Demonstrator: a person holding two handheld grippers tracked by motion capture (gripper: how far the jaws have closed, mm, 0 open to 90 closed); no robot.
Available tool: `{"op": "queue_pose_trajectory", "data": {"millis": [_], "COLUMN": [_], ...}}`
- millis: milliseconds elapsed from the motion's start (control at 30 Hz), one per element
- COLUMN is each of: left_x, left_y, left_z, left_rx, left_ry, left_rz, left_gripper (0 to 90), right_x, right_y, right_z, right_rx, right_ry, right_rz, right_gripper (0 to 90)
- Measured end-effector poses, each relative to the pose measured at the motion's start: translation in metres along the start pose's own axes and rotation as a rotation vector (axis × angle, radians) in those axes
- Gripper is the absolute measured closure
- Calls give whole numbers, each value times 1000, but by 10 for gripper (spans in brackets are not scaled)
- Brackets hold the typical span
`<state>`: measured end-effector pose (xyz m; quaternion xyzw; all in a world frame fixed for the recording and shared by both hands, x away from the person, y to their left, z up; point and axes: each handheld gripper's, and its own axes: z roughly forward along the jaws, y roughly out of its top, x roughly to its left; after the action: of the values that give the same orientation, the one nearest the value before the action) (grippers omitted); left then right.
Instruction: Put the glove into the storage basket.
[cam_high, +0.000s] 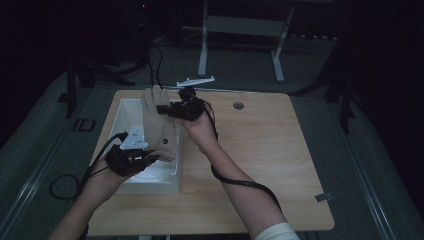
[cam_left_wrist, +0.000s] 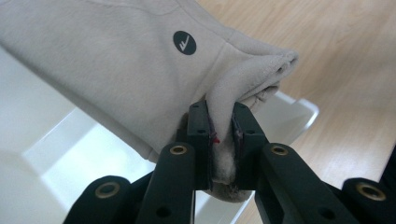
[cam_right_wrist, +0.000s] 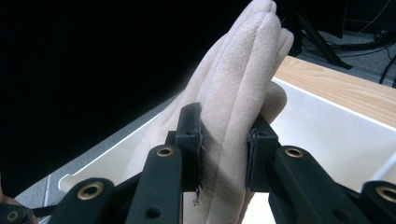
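Item: one beige suede-like fabric glove (cam_high: 159, 125) with a small round dark logo patch, held in the air above the white rectangular plastic bin (cam_high: 126, 114) at the left of the light wooden table (cam_high: 270, 165), centre-left in the high view.

My left gripper (cam_high: 149, 159): jaws pressed together on the glove's cuff edge, fabric bunched between the pads.

My right gripper (cam_high: 165, 109): jaws pinching the glove across its finger section, fingertips pointing toward the top of the frame.

Step in hand, as I judge it: carrying the glove, stretched between both grips, over the bin.

Next move calls for: lowering both hands together into the bin before either grip lets go.
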<state>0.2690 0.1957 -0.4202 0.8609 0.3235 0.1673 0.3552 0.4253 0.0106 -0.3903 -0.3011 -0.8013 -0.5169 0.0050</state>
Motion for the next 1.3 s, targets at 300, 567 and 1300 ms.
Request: {"op": "queue_pose_trajectory", "data": {"millis": [300, 567, 1300], "left_x": [10, 9, 16], "left_y": [-28, -42, -59], "left_z": [-7, 9, 56], "left_rx": [6, 4, 102], "left_ry": [22, 11, -17], "left_rz": [-63, -111, -149], "left_gripper": [814, 813, 809], "right_x": [9, 5, -8], "right_y": [-3, -14, -30], "right_z": [33, 48, 79], "right_rx": [45, 94, 266], "right_ry": [24, 5, -73], "right_rz": [-2, -2, -14], "right_gripper": [723, 723, 713]}}
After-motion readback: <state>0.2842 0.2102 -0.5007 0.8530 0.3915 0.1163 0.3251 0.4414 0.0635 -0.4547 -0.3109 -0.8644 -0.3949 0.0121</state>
